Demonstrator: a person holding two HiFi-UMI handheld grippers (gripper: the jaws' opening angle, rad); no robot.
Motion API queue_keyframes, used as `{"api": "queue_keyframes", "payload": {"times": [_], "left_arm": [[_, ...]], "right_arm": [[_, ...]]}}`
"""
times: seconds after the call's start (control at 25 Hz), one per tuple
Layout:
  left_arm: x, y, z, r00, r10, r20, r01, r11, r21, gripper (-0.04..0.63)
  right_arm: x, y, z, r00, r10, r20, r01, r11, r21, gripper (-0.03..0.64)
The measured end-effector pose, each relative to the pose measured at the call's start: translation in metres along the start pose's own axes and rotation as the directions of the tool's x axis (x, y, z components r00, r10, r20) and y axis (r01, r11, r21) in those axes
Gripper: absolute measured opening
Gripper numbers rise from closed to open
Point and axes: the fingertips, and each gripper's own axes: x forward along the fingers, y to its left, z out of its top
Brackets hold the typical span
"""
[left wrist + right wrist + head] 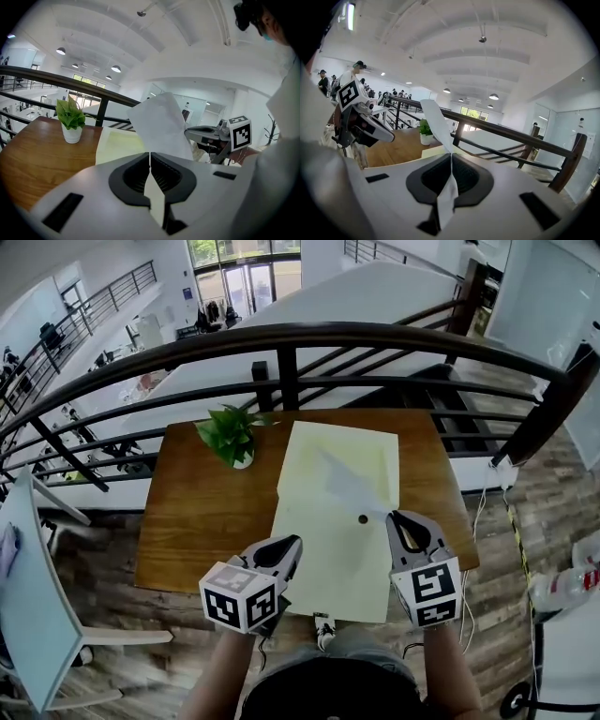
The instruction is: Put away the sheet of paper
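Note:
A white sheet of paper (352,484) hangs lifted and tilted above a large pale yellow folder (333,568) lying on the wooden table (197,512). My right gripper (392,517) is shut on the sheet's near right corner; in the right gripper view the paper (436,119) rises out of the closed jaws (451,161). My left gripper (292,545) sits at the folder's left edge. In the left gripper view its jaws (150,161) pinch a thin cream edge coloured like the folder (117,145), with the white sheet (159,124) standing just beyond.
A small potted plant (230,437) stands at the table's far left. A dark metal railing (281,338) runs behind the table. The folder's near end overhangs the table's front edge. A pale blue chair (28,596) stands to the left on the floor.

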Motion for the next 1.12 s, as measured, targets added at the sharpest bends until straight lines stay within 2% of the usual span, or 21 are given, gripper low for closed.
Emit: {"api": "queue_keyframes", "payload": {"times": [0.2, 0.52, 1.12], "left_arm": [[0.014, 0.012, 0.003, 1.0, 0.014, -0.018, -0.014, 1.0, -0.015, 0.023], [0.023, 0.03, -0.001, 0.998, 0.039, -0.058, -0.041, 0.998, -0.04, 0.023], [0.013, 0.043, -0.026, 0.993, 0.058, -0.1, -0.069, 0.991, -0.114, 0.023]], "right_arm": [[0.023, -0.004, -0.001, 1.0, 0.027, -0.011, -0.027, 0.999, -0.042, 0.031], [0.04, 0.01, -0.027, 0.992, 0.093, -0.08, -0.099, 0.992, -0.079, 0.031], [0.052, 0.055, -0.074, 0.956, 0.2, -0.213, -0.224, 0.97, -0.094, 0.031]]}}
